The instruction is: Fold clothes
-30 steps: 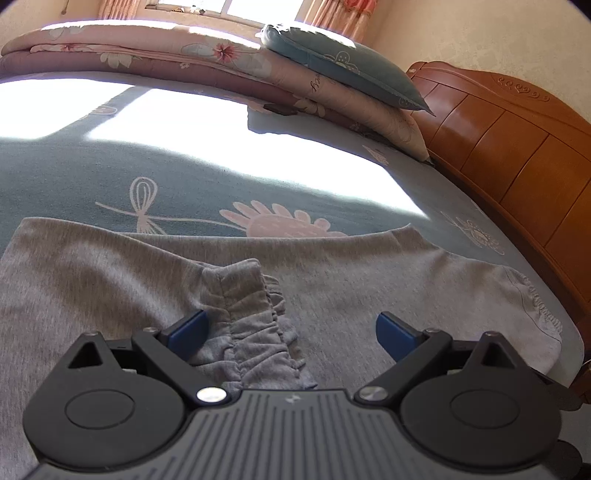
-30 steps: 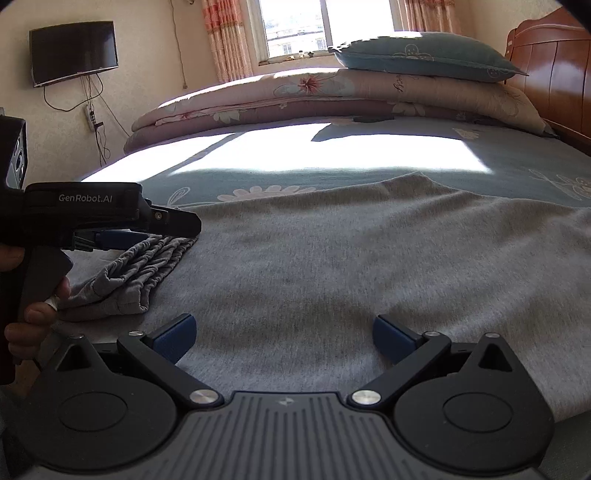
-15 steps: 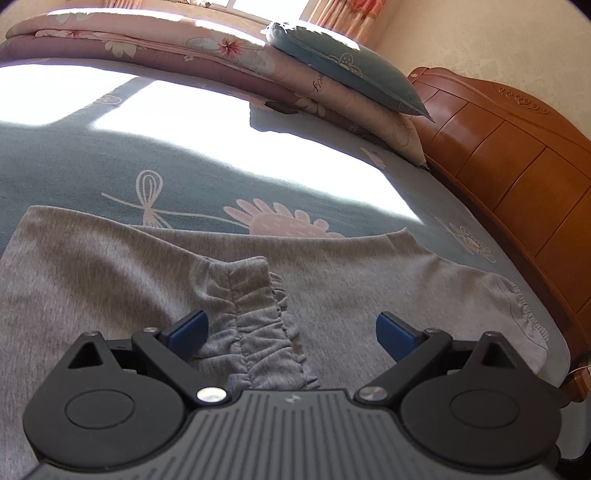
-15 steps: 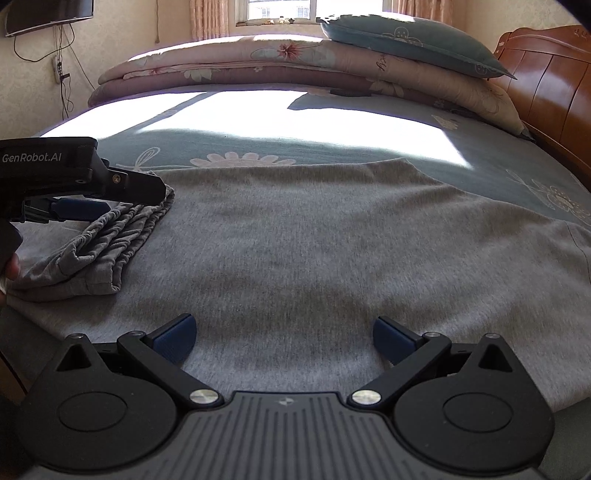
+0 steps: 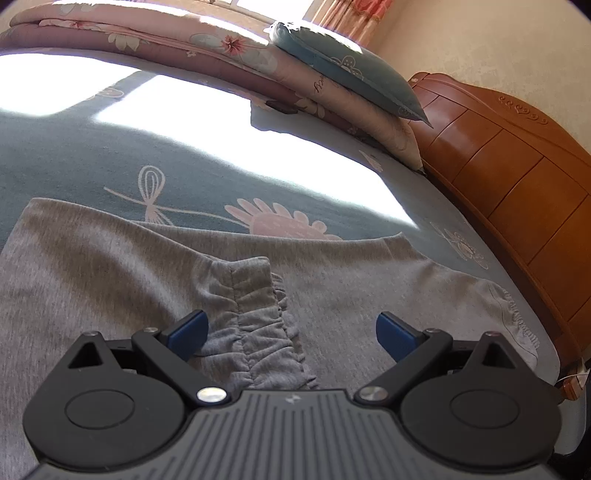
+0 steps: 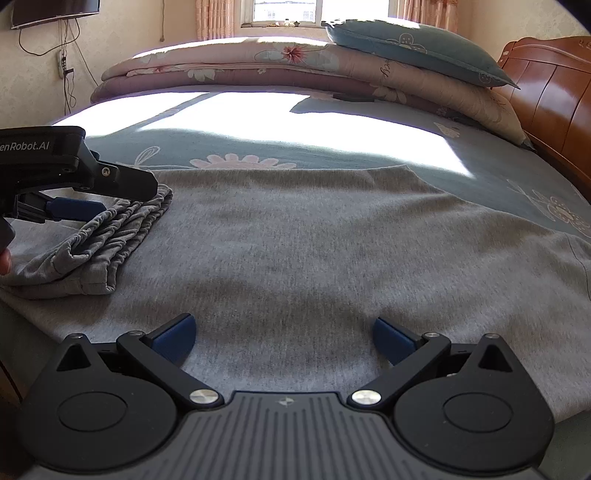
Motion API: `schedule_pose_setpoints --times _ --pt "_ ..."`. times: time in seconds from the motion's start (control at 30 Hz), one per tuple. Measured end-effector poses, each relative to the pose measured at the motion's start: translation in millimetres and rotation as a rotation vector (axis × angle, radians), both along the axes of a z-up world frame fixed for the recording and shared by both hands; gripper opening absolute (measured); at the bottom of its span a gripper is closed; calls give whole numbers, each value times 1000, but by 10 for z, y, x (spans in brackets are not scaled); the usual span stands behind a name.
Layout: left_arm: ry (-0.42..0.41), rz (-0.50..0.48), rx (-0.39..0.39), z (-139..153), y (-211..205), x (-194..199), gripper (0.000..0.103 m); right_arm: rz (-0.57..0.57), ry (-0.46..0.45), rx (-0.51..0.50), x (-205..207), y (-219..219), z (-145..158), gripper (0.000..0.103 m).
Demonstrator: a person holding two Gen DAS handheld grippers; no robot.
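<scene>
Both tools wide open: left tool (image 5: 290, 328) over grey garment's (image 6: 314, 240) gathered waistband (image 5: 255, 314), right tool (image 6: 282, 336) above flat fabric

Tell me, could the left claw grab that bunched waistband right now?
Probably yes. The left claw is open, and the waistband lies on the grey pants right by its left finger, with nothing in between.

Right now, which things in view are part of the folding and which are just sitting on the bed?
Part of the job:
grey garment, spread flat
its gathered waistband end, folded over
left gripper, open above that end
right gripper, open

Just lying about:
folded quilts
blue pillow
wall TV
</scene>
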State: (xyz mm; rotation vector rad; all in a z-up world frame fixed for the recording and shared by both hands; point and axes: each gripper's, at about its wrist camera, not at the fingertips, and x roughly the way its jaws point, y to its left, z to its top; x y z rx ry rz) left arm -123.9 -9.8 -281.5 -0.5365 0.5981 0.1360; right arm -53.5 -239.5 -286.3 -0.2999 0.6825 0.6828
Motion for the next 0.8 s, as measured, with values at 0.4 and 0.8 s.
schedule_pose_setpoints --times 0.4,0.8 --pt "5 -2 6 1 -13 -6 97 -244 -76 91 737 -1035 281 103" --pt "10 -6 14 -17 -16 17 97 -409 15 11 977 -1504 136 103"
